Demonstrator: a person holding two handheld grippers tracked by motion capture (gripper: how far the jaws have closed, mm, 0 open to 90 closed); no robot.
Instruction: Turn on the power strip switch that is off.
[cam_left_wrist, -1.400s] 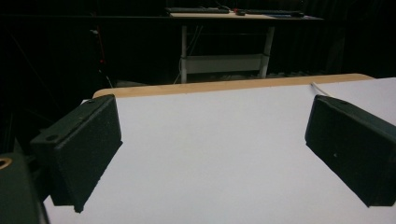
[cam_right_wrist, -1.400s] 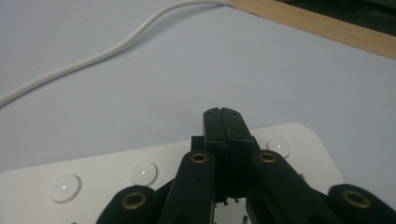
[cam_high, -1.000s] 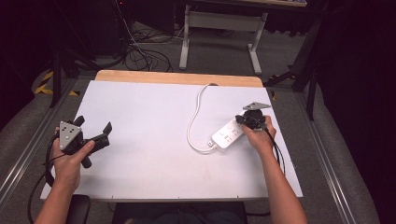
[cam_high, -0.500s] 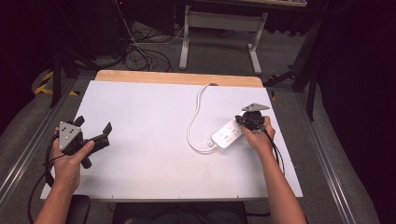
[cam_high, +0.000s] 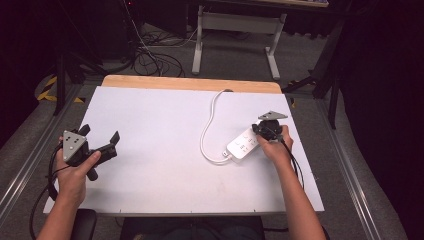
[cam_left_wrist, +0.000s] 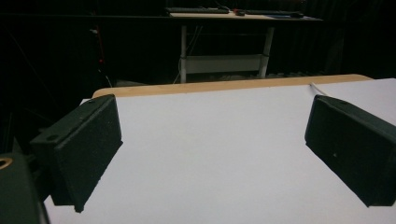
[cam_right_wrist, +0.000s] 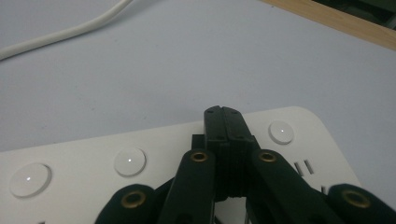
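Right gripper (cam_right_wrist: 224, 114) has its jaws pressed together with nothing between them, tips down over the top face of the white power strip (cam_right_wrist: 140, 172), between two of its round buttons; whether the tips touch the plastic cannot be told. In the high view the right gripper (cam_high: 265, 134) sits at the strip's far end, and the power strip (cam_high: 242, 146) lies slantwise on the right half of the white table top (cam_high: 160, 125), near its right edge but well clear of the near edge. The strip's white cable (cam_high: 209, 125) loops off its near-left end, curves left, then runs up to the far side, where it passes over the bare wooden strip (cam_high: 150, 82) along the table's back edge. No brand, label or writing can be read on the power strip; small paired slots show beside one button. Left gripper (cam_high: 102, 145) is held at the table's left edge, well apart from the strip, its jaws spread wide and holding nothing; in the left gripper view the left gripper (cam_left_wrist: 210, 158) faces a broad bare stretch of white surface. The middle and left of the table lie open. Beyond the back edge: a grey-framed desk (cam_high: 235, 22) and tangled floor cables (cam_high: 150, 55).
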